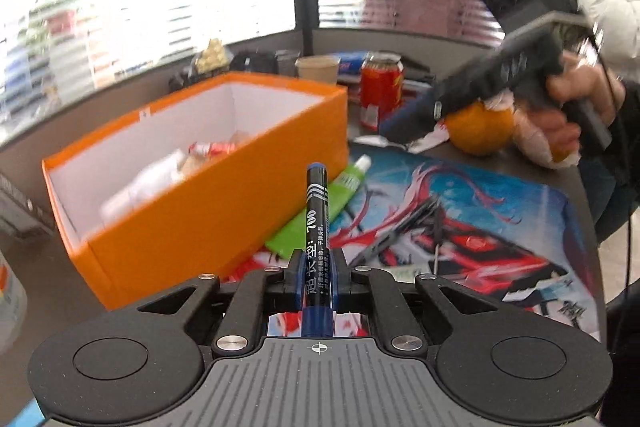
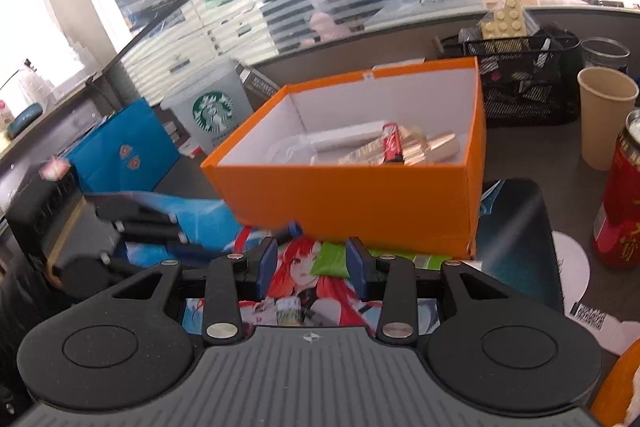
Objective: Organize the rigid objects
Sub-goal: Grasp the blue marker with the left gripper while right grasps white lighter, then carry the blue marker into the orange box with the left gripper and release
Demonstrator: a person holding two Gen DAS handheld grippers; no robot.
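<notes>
One blue marker [image 1: 317, 227] clenched in my left gripper [image 1: 316, 267]; right gripper [image 2: 311, 263] spread, empty. Step: transfer. Next, I judge: carry over orange box [image 1: 224, 203], release.

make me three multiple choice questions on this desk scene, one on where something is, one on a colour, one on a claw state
1. Where does the green tube lie?
A. inside the box
B. on the printed mat beside the box
C. on top of the red can

2. What colour is the outside of the open box?
A. orange
B. blue
C. black

3. What is the left claw doing?
A. open and empty
B. shut on a paper cup
C. shut on the marker

Answers:
1 B: the tube rests on the mat against the box's outer wall.
2 A: its walls are orange outside and white inside.
3 C: the left wrist view shows the dark marker pinched between the two fingers, tip pointing forward.
</notes>
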